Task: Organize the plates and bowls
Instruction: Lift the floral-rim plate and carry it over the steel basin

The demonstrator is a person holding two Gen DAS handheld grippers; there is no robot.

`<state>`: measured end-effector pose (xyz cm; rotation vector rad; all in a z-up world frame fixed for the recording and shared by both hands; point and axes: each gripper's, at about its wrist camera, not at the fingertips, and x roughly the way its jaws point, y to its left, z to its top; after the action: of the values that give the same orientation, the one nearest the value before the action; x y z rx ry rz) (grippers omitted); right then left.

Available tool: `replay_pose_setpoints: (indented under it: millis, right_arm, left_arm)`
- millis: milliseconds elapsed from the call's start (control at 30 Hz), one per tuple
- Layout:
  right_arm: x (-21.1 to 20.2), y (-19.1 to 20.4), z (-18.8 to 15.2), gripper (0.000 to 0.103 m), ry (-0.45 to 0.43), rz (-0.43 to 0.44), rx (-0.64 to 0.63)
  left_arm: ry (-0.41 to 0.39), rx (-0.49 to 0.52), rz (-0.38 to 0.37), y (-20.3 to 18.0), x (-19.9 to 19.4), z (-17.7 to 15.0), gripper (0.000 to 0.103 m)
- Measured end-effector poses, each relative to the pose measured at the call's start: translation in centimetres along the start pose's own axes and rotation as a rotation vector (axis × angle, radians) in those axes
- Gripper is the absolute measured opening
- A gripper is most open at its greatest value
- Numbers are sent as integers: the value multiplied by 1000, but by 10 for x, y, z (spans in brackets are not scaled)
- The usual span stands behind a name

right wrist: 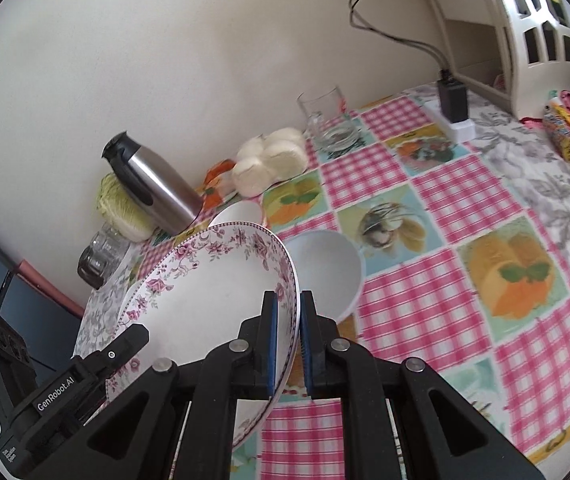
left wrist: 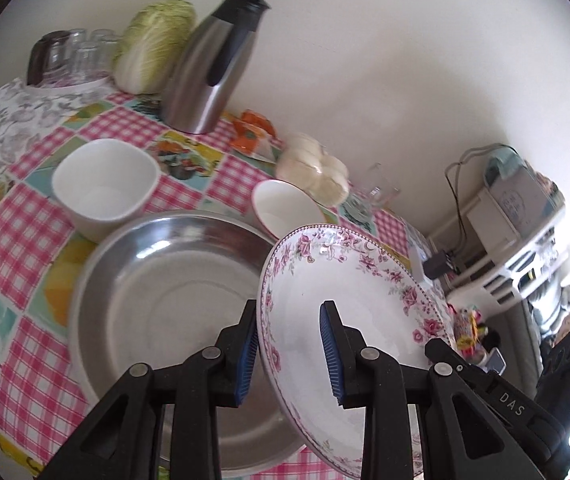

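You're working over one table under a checked, fruit-print tablecloth (right wrist: 425,184).

One steel basin (left wrist: 173,292) is sitting at the left view's centre, its near rim hidden behind your left gripper. One floral plate (left wrist: 349,292) is being held tilted, off the cloth, overlapping the basin's 3 o'clock rim.

Two grippers, both on that plate. Your left gripper (left wrist: 291,354) is pinching the plate's rim, one blue pad on each face. Your right gripper (right wrist: 287,344) is clamping the opposite rim, fingers nearly pressed together with only the rim between them.

One steel flask (left wrist: 213,64) is standing at 12 o'clock of the basin, against the wall. One napa cabbage (left wrist: 153,48) is just at its 9 o'clock.

White bowls, three counted:
- one squarish bowl (left wrist: 105,184) at the basin's 10 o'clock
- one small round bowl (left wrist: 285,208) at the basin's 1 o'clock
- one round bowl (right wrist: 325,268) in the right view, at the plate's 3 o'clock, partly behind it

One bag of white buns (right wrist: 271,164) is lying at 1 o'clock of the small bowl. One glass mug (right wrist: 329,124) is just past it at 3 o'clock. A cluster of upturned glasses (left wrist: 73,56) is sitting at 9 o'clock of the cabbage; blur is stopping a firm count. One black plug adapter (right wrist: 453,100) is sitting in a white strip.
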<state>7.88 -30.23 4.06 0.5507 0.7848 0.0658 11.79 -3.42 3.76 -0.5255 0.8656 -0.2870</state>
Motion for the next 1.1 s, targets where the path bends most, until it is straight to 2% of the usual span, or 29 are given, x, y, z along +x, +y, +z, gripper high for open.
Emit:
replay_pose_setpoints:
  millis: [133, 300, 600, 767, 1100]
  right_arm:
    - [17, 21, -2, 11, 27, 22, -23]
    - [41, 40, -8, 11, 70, 48, -52]
    - [80, 53, -24, 11, 158, 46, -63]
    - [92, 52, -27, 11, 184, 36, -65]
    - [105, 45, -27, 11, 201, 1, -84]
  left_arm:
    - [-11, -34, 37, 22, -3, 12, 33]
    - [-10, -25, 110, 44, -3, 22, 33]
    - [23, -50, 176, 78, 13, 24, 33]
    - [38, -50, 191, 83, 20, 22, 33]
    - [83, 29, 281, 77, 46, 12, 33]
